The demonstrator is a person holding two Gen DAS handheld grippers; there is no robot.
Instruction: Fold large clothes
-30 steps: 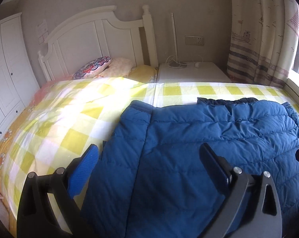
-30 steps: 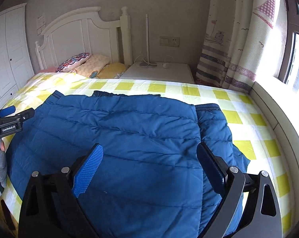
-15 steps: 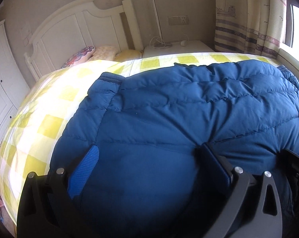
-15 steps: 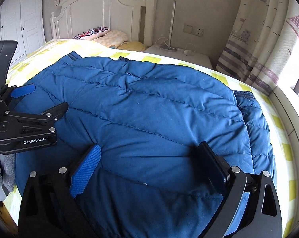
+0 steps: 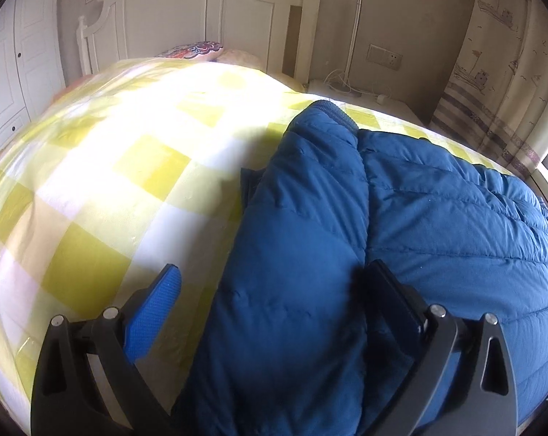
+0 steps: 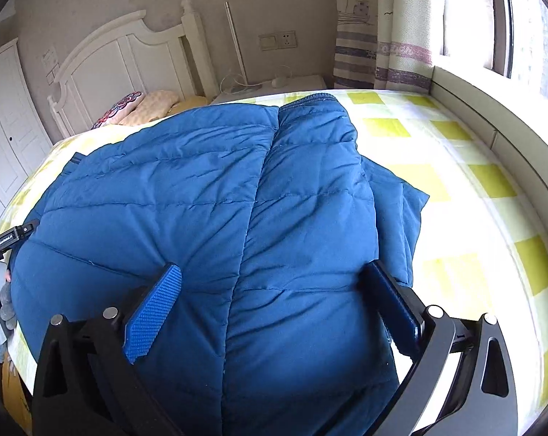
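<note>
A big blue puffy coat [image 6: 208, 196] lies spread on the bed [image 6: 455, 189], on a yellow & white check sheet [image 5: 103, 196]. It covers the near part of the bed, w/ bare sheet on both sides of it.

Left tongs [image 5: 270, 290] are wide apart, holding nothing. The blue finger [image 5: 154, 312] is over the sheet, just beside the coat's left edge. The dark finger [image 5: 393, 298] sits at the seam where the folded-in sleeve [image 5: 303, 225] meets the coat's body. The sleeve runs up to its cuff [image 5: 328, 112], which lies near the far edge of the coat. Can't tell if the fingers touch the cloth.

Right tongs [image 6: 270, 290] are wide apart too, w/ nothing clamped. Both fingers are over the coat, at its right part, near the front edge. A loose flap of coat [image 6: 401, 210] sticks out to the right onto the sheet.

In the right view the left tool [image 6: 5, 239] shows at the far left edge, by the coat's left side.

Behind: white headboard [image 6: 128, 58], pillows [image 6: 143, 107], a nightstand [image 6: 274, 89] w/ cords, a curtain [image 6: 393, 25] & a bright window [image 6: 528, 25].
</note>
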